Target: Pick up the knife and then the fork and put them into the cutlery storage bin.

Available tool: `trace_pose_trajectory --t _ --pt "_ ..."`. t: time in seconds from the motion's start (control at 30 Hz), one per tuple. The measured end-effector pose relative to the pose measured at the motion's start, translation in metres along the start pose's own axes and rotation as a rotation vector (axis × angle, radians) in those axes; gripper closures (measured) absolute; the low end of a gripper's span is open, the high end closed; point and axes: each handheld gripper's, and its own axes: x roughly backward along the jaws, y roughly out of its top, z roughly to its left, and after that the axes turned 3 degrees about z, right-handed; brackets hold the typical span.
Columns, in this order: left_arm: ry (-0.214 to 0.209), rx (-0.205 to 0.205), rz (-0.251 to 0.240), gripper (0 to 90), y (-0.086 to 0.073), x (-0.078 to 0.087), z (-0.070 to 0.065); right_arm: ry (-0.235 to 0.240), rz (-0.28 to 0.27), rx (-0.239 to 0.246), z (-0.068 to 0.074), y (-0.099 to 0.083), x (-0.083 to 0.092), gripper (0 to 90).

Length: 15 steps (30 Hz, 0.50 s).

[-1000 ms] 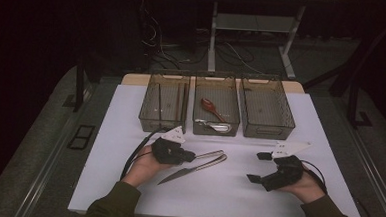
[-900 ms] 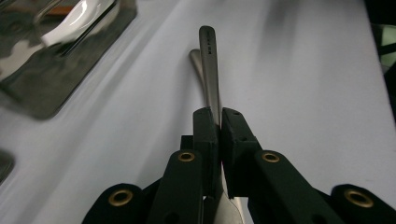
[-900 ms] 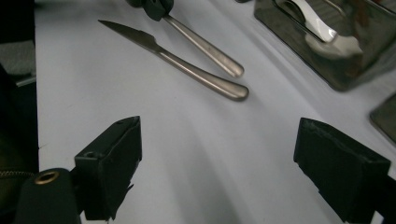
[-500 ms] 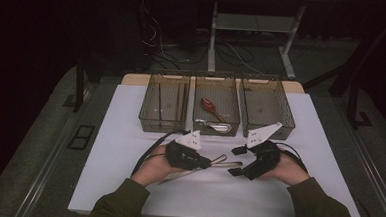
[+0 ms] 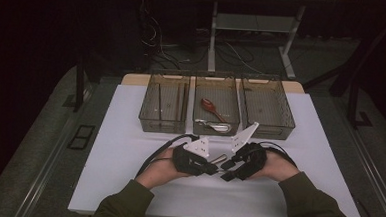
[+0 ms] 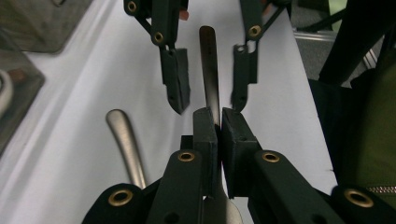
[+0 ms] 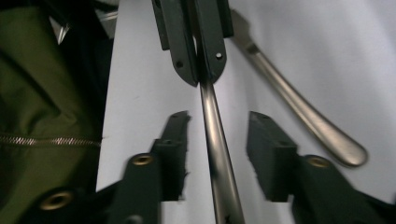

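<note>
Both hands have drawn together mid-table since earlier: the left gripper (image 6: pixel 218 128) clamps one tongs arm (image 6: pixel 208 70), pointing straight between the right gripper's (image 7: pixel 217 140) closing, untouching jaws; the other arm (image 6: pixel 125 142) splays apart.

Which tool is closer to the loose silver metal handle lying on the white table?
Left. The left tool sits just beside the loose silver metal handle; the right tool is farther off.
</note>
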Motion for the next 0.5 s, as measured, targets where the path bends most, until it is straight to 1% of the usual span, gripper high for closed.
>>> trace_pose_trajectory --t 0.07,0.13,0.2,0.23,0.3,0.33,0.4,0.43,0.47,0.5 --pt "-0.006 0.004 0.002 84.2 0.001 -0.002 -0.002 0.01 0.012 0.011 0.001 0.001 -0.002 65.7" --pt "-0.011 0.003 0.0 84.2 0.002 -0.004 -0.004 0.012 0.034 0.025 0.001 0.001 -0.006 72.9" --pt "-0.01 -0.004 0.009 84.2 0.003 -0.004 -0.005 0.033 0.047 0.031 0.001 0.001 -0.008 78.6" --pt "-0.012 -0.003 0.009 84.2 0.003 -0.004 -0.005 0.037 0.05 0.037 0.002 0.001 -0.009 79.9" --pt "-0.02 -0.005 0.011 84.2 0.003 -0.004 -0.006 0.06 0.053 0.033 0.005 0.001 -0.009 81.3" --pt "-0.024 -0.007 0.011 84.2 0.003 -0.005 -0.006 0.054 0.055 0.046 0.006 0.002 -0.01 81.7" --pt "-0.028 -0.008 0.009 84.3 0.003 -0.005 -0.006 0.06 0.064 0.056 0.007 0.002 -0.011 82.6" --pt "-0.032 -0.007 0.002 85.3 0.003 -0.004 -0.006 0.062 0.074 0.06 0.007 0.002 -0.012 86.6" --pt "-0.033 -0.01 0.008 85.9 0.003 -0.004 -0.005 0.064 0.077 0.062 0.008 0.002 -0.014 86.7" --pt "-0.039 -0.004 0.006 85.8 0.002 -0.004 -0.004 0.061 0.077 0.06 0.008 0.002 -0.015 86.7"
